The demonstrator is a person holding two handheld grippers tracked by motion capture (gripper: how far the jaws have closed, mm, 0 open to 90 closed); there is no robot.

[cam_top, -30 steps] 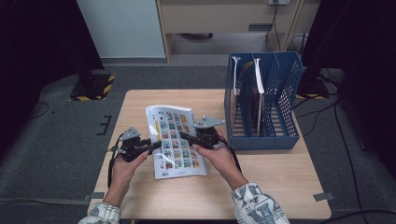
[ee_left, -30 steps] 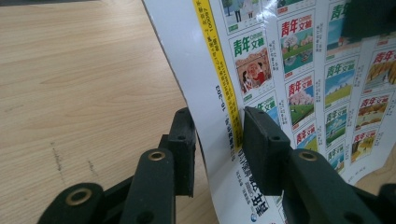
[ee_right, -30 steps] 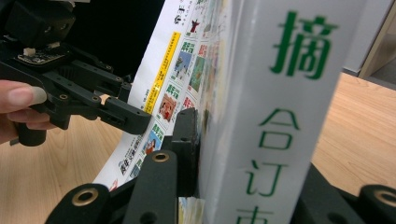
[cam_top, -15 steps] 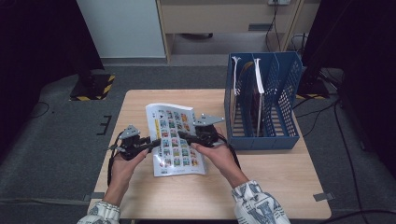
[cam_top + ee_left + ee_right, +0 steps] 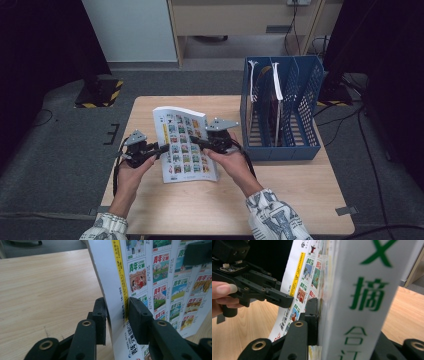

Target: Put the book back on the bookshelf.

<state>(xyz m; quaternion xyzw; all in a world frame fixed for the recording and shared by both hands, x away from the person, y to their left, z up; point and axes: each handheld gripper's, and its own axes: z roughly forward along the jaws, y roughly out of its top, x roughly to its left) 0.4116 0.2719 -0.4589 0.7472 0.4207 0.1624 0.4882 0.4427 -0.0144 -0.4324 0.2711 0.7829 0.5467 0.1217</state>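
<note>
A thick book [image 5: 185, 145] with a white cover of small coloured pictures is held tilted over the wooden table [image 5: 280, 200], between both grippers. My left gripper [image 5: 162, 147] is shut on the cover's left edge, by the yellow stripe; its pads [image 5: 100, 315] pinch the book [image 5: 160, 277], and its jaws have just closed slightly further. My right gripper [image 5: 196, 141] is shut on the spine side, its jaws having just closed further on it. In the right gripper view the spine [image 5: 362, 290] with green characters hides one jaw of the right gripper [image 5: 344, 327]. The left gripper [image 5: 279, 298] shows beyond.
A blue perforated file rack [image 5: 280, 115] stands at the table's right rear, with a few thin books upright in its slots. Bare tabletop lies in front of the hands and to the left. Dark floor surrounds the table.
</note>
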